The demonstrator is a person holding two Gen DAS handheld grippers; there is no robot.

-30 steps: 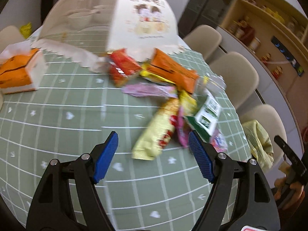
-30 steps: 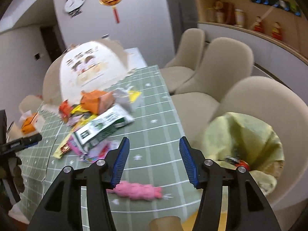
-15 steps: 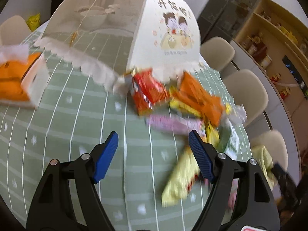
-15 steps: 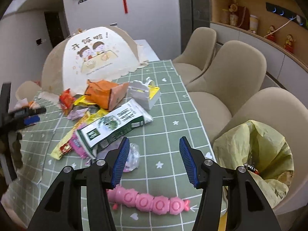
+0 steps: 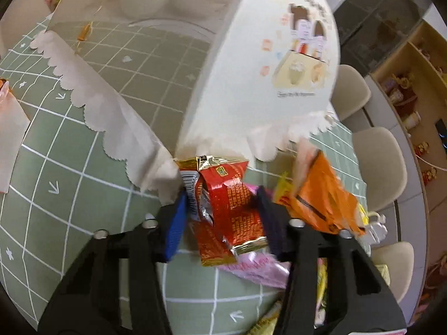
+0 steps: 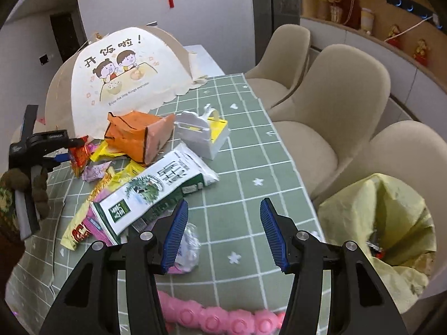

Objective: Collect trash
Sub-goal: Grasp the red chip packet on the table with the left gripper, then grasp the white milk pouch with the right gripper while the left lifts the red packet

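- Jaws of the left gripper (image 5: 220,217) have just been closing around a red snack wrapper (image 5: 232,209); the blue pad on one side touches its barcode edge, while the other pad is blurred, so a firm pinch cannot be confirmed.
- That wrapper lies on the green checked worktop (image 5: 69,201), just beside the scalloped hem of a mesh food cover (image 5: 251,78).
- An orange packet (image 5: 324,198) sits right of the wrapper; a pink wrapper (image 5: 251,265) lies beneath it.
- Jaws of the right gripper (image 6: 223,234) stand spread, holding nothing, above the worktop.
- A green-and-white carton (image 6: 156,187) lies just left of them; a pink segmented toy (image 6: 220,318) lies below.
- A yellow trash bag (image 6: 391,223) gapes open off the worktop's right edge.
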